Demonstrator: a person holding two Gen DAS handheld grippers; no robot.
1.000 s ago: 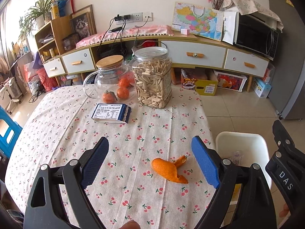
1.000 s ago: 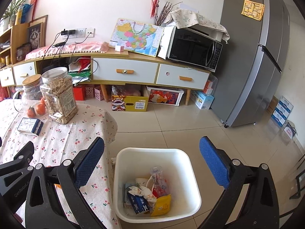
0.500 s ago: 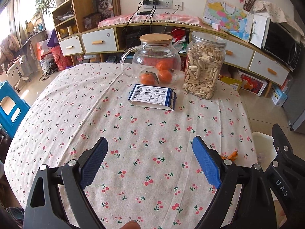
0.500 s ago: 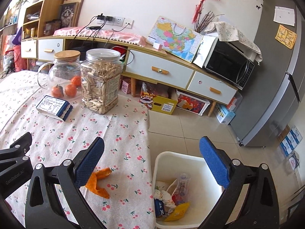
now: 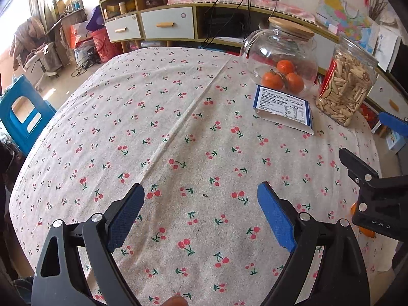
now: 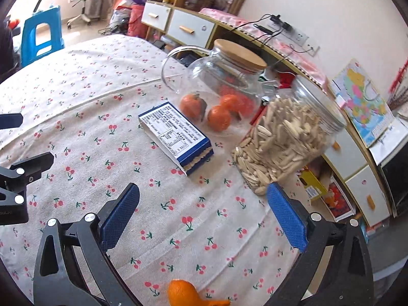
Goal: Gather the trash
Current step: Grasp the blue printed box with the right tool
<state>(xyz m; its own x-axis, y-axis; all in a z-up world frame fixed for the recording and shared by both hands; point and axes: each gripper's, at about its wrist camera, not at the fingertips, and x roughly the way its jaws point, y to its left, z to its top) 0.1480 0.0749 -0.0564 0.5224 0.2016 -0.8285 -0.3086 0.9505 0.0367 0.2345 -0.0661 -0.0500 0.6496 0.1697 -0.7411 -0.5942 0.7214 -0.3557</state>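
Orange peel (image 6: 190, 294) low on the cherry-print desk (image 6: 102, 81), near its close edge, below and between the blue pads of the right tongs (image 6: 202, 218); also glimpsed in the left view as an orange sliver (image 5: 367, 232) behind the right tongs' black frame. Right tongs spread wide, nothing held. Left tongs (image 5: 201, 218) likewise spread wide and empty over bare cloth. Likely step in hand: taking the peel with the right tongs. Best done by dropping and pulling back so the peel sits squarely between the pads, not under the frame; then lowering the pad tips right to the cloth before closing, since the peel looks thin and curled and could slip out. Worth pinching the thicker rounded end, not the narrow tail. Care against snagging the cloth. Blue box (image 6: 176, 134), glass teapot (image 6: 224, 76), mandarins (image 6: 218, 117) and seed jar (image 6: 288, 137) well apart, no obstacle. Bin not in view now.
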